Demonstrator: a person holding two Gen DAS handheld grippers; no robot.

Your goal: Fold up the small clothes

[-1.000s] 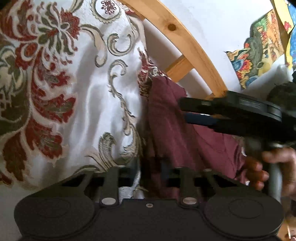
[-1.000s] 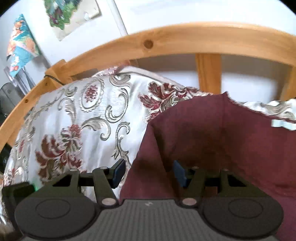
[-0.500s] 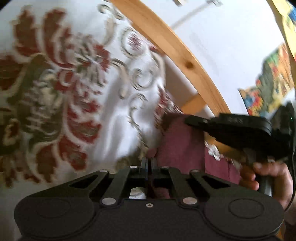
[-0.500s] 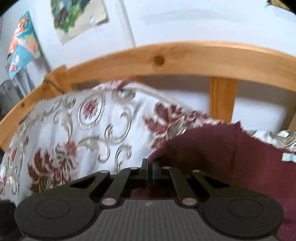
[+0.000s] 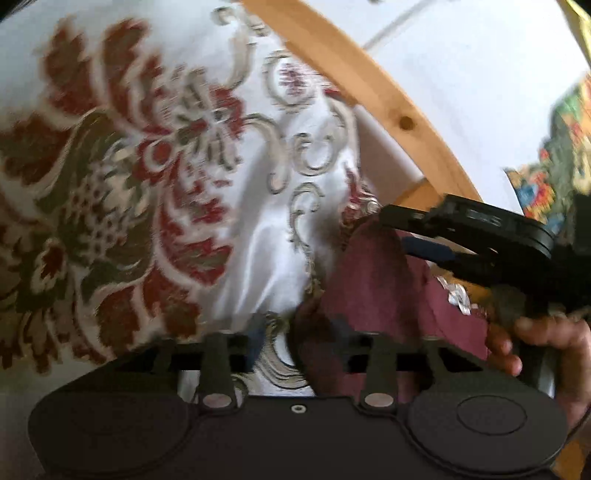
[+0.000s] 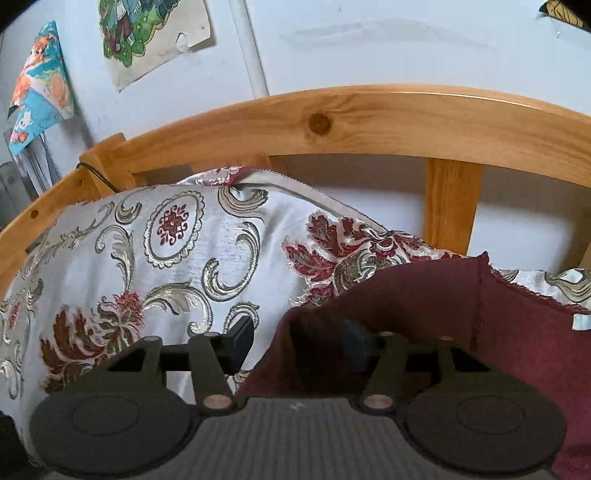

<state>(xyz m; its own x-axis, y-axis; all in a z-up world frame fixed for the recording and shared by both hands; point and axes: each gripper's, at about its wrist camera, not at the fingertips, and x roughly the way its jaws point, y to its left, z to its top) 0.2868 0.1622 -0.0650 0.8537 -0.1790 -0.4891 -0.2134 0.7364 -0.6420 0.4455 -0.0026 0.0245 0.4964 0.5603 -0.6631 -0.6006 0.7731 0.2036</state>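
Note:
A small maroon garment lies on a white floral bedspread near the wooden bed rail. My left gripper is open, its jaws apart around the garment's near edge. My right gripper is open too, with a raised maroon fold standing between its jaws and covering the right finger. The right gripper also shows in the left wrist view, held by a hand just beyond the garment.
A curved wooden bed rail with an upright slat runs behind the bedspread. A white wall with colourful pictures stands beyond. A hand grips the right tool's handle.
Both grippers were shut on the maroon garment half a second ago and have now opened, letting it go. The left view has shifted and is blurred.

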